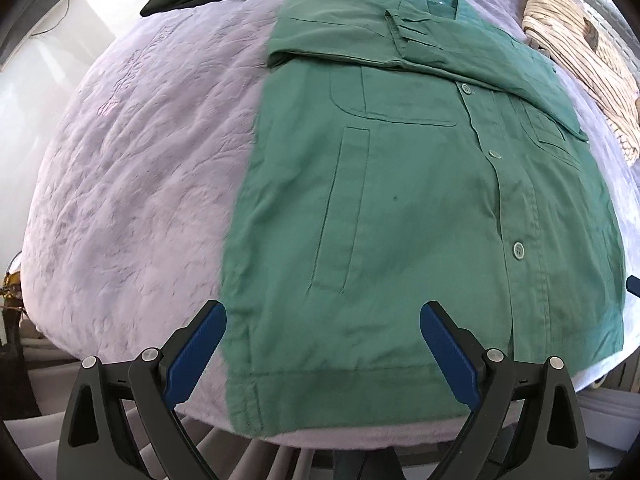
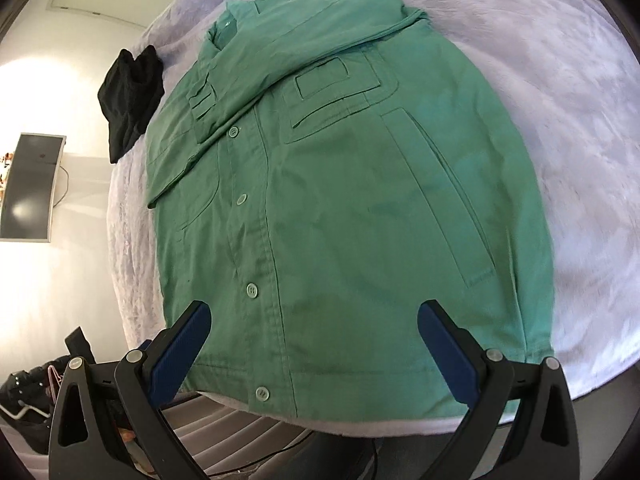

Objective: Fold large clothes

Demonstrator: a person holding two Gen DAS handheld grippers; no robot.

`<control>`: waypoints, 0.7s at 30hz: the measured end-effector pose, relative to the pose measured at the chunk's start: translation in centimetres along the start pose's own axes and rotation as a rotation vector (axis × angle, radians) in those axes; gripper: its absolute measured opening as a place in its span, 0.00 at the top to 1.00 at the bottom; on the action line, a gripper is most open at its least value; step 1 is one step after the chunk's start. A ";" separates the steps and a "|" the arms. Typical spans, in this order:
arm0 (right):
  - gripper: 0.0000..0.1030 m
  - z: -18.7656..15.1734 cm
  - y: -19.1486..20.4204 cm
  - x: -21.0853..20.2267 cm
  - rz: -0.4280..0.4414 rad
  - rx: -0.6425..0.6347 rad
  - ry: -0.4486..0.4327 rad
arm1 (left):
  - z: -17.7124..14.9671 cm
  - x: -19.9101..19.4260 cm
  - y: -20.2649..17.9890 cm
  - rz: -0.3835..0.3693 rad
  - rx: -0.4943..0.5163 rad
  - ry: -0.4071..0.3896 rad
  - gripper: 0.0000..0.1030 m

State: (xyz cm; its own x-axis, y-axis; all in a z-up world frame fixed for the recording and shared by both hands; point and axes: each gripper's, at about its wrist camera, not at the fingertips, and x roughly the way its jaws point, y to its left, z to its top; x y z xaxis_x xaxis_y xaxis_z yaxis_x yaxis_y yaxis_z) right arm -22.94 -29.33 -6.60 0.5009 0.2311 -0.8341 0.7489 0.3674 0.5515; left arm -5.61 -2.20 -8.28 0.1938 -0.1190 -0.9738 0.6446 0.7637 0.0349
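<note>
A green button-up jacket (image 1: pixel 420 200) lies flat, front up, on a pale lilac bedspread (image 1: pixel 132 184), collar at the far end and both sleeves folded across the chest. Its hem runs along the near edge of the bed. My left gripper (image 1: pixel 323 316) hovers above the hem's left part, open, with nothing between its blue pads. In the right wrist view the same jacket (image 2: pixel 352 208) fills the middle, and my right gripper (image 2: pixel 314 314) stands wide open above the hem near the button placket, holding nothing. A blue tip of the right gripper (image 1: pixel 633 283) shows at the left view's right edge.
A black garment (image 2: pixel 130 100) lies crumpled at the far left of the bed, and a striped beige garment (image 1: pixel 580 60) at the far right. A monitor (image 2: pixel 30 188) stands by the wall. Shoes and clutter (image 2: pixel 28 396) lie on the floor beside the bed.
</note>
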 end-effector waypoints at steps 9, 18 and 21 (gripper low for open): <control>0.00 -2.4 -0.6 -1.4 0.013 0.052 -0.004 | -1.8 -0.3 1.6 -0.023 -0.004 0.055 0.05; 0.00 -4.0 -2.0 -1.9 0.009 0.126 0.014 | -2.5 -0.5 2.0 -0.024 -0.011 0.079 0.05; 0.00 -4.1 -2.7 -2.1 0.021 0.156 0.017 | -2.5 -0.7 2.1 -0.032 -0.010 0.079 0.05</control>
State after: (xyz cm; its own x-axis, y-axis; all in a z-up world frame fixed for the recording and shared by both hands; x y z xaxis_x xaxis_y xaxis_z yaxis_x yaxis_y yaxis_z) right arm -27.81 -27.09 -6.37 0.5110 0.2533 -0.8214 0.7970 0.2185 0.5631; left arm -6.24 1.03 -8.09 0.1141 -0.0938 -0.9890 0.6424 0.7664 0.0014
